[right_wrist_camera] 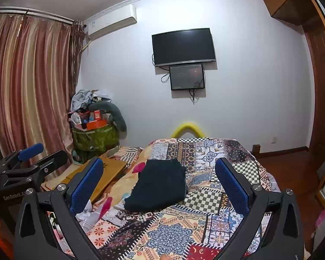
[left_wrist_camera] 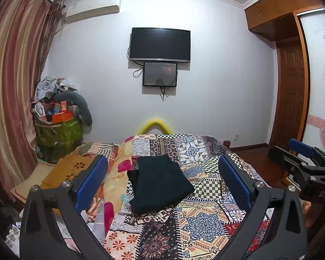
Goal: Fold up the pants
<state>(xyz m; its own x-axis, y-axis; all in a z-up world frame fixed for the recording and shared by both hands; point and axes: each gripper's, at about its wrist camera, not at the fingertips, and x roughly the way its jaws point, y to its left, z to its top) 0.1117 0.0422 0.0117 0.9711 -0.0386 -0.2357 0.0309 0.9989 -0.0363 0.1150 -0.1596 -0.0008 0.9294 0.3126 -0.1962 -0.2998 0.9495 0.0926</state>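
Note:
Dark pants (left_wrist_camera: 159,184) lie folded into a compact rectangle on the patchwork bedspread (left_wrist_camera: 203,223); they show in the right wrist view (right_wrist_camera: 160,186) too. My left gripper (left_wrist_camera: 162,173) is open and empty, held above the bed with the pants seen between its blue pads (left_wrist_camera: 91,179). My right gripper (right_wrist_camera: 159,173) is open and empty too, held back from the pants. The right gripper shows at the right edge of the left wrist view (left_wrist_camera: 301,151), and the left gripper at the left edge of the right wrist view (right_wrist_camera: 32,151).
A wooden lap table (right_wrist_camera: 101,173) and crumpled bedding (left_wrist_camera: 117,173) lie left of the pants. A heaped green bin (left_wrist_camera: 58,130) stands by the curtain (left_wrist_camera: 13,86). A TV (left_wrist_camera: 160,44) hangs on the far wall. A wardrobe (left_wrist_camera: 292,65) is on the right.

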